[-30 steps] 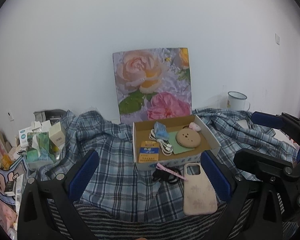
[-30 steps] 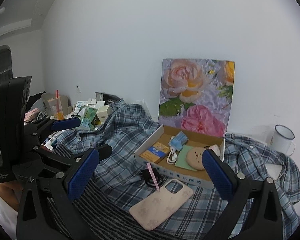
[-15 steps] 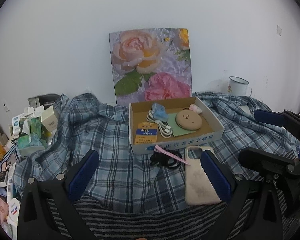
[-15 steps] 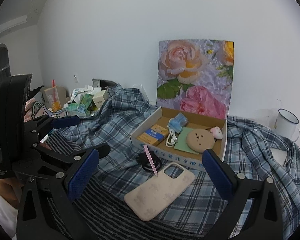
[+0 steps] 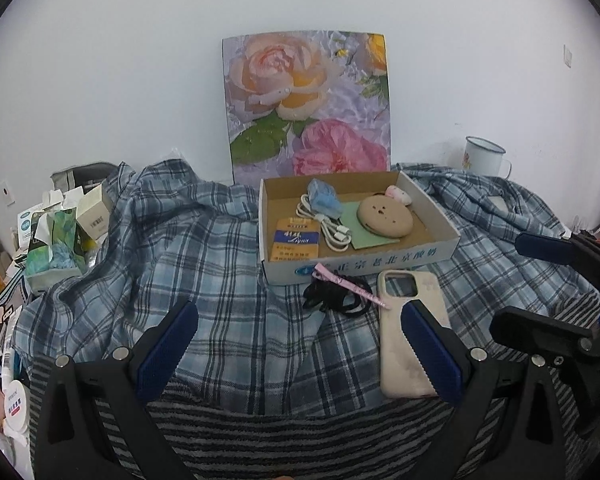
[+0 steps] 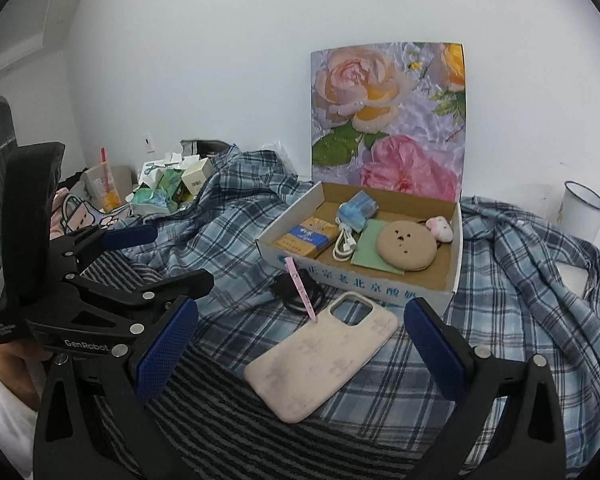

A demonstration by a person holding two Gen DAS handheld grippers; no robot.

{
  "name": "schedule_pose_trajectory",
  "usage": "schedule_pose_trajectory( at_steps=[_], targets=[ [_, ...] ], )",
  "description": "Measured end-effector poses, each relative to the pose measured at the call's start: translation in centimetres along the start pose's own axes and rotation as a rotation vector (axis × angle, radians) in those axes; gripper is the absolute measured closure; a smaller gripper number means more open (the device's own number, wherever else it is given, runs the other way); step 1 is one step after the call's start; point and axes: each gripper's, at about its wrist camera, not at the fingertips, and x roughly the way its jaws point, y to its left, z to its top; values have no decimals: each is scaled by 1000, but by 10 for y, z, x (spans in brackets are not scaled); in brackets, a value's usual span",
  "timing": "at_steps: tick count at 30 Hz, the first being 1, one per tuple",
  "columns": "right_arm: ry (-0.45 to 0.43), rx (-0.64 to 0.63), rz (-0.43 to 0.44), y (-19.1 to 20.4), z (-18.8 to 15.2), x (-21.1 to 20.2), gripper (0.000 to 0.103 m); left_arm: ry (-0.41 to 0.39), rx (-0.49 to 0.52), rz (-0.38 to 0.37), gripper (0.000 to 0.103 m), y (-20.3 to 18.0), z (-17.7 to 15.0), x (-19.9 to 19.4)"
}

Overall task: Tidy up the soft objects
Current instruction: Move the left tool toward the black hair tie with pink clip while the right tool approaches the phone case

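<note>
Little looks done — the beige soft phone case (image 6: 320, 354) and tangled black cord (image 5: 334, 300) lie outside the shallow cardboard box (image 5: 440, 220), both grippers' jaws wide apart, empty.

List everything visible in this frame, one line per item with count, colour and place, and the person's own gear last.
plaid shirt: 1, blue check, spread over the surface
striped cloth: 1, grey and black, under the shirt, near edge
cardboard box: 1, white outside, on the shirt
round pouch: 1, tan, in the box
white cable: 1, in the box
phone case: 1, beige, before the box
pink clip: 1, on black hair ties
flower picture: 1, against the wall
enamel mug: 1, white, far right
tissue pack: 1, green, left clutter
left gripper: open, empty
right gripper: open, empty
</note>
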Motion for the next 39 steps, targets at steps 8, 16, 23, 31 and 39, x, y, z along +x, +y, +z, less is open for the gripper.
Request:
schedule_pose_trajectory(
  at_steps=[8,16,23,31,39],
  targets=[
    [48,7,-8,-5,-8,12,0,35,15,-4,0,-2,-5,12],
    [122,41,15,-14,-18,31,0,93,32,-36,0,-5,-11,30],
    [126,89,-40,-42,-20,25,0,142,46,-81,0,-15,-15,44],
    [160,85,-6,-46,-19,40,0,177,0,-122,0,-3,-11,61],
    [182,84,7,-52,-23,52,0,232,18,-185,6,-11,12,91]
  ],
)
